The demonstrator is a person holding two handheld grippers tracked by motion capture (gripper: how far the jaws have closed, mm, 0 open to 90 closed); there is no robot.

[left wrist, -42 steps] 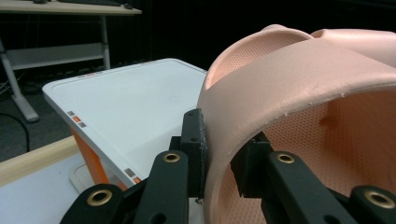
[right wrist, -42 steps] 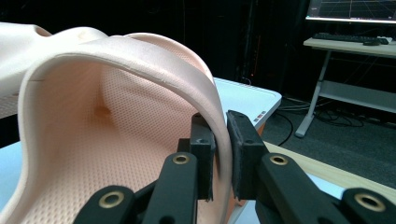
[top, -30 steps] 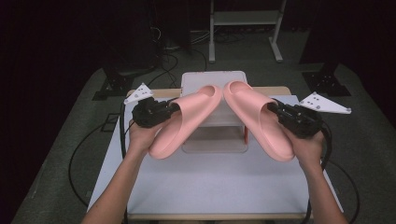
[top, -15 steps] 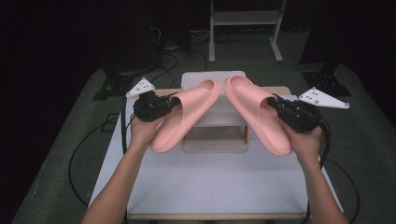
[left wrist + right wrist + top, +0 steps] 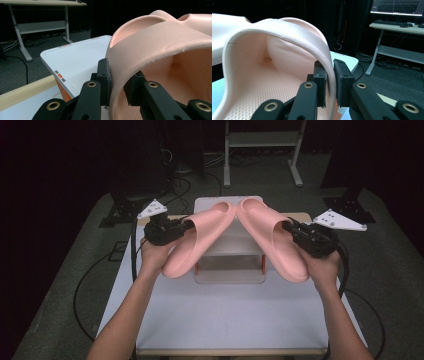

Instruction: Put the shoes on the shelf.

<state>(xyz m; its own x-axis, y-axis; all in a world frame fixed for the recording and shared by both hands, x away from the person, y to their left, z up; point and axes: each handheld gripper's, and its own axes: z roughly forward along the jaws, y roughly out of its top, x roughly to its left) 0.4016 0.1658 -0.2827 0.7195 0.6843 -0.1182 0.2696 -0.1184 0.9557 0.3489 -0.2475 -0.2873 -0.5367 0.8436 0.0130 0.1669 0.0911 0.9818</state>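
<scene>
Two pink slide sandals hang in the air above the white two-tier rack (image 5: 227,267). The left sandal (image 5: 197,237) slants up toward the middle, and my left gripper (image 5: 186,225) is shut on its strap. In the left gripper view the strap (image 5: 150,50) sits pinched between the black pads (image 5: 103,75). The right sandal (image 5: 270,237) mirrors it, toes nearly meeting at the top. My right gripper (image 5: 289,226) is shut on that sandal's strap edge (image 5: 322,47), which runs between its two pads (image 5: 342,80).
The white table (image 5: 230,315) has a wooden strip along its far edge (image 5: 25,91). Black cables loop on the floor at the left (image 5: 80,295). A desk frame (image 5: 260,142) stands behind, and a monitor on a desk (image 5: 397,7) is at the right.
Both sandals have risen and shifted slightly away from me, toes staying close together. Both grips are unchanged.
</scene>
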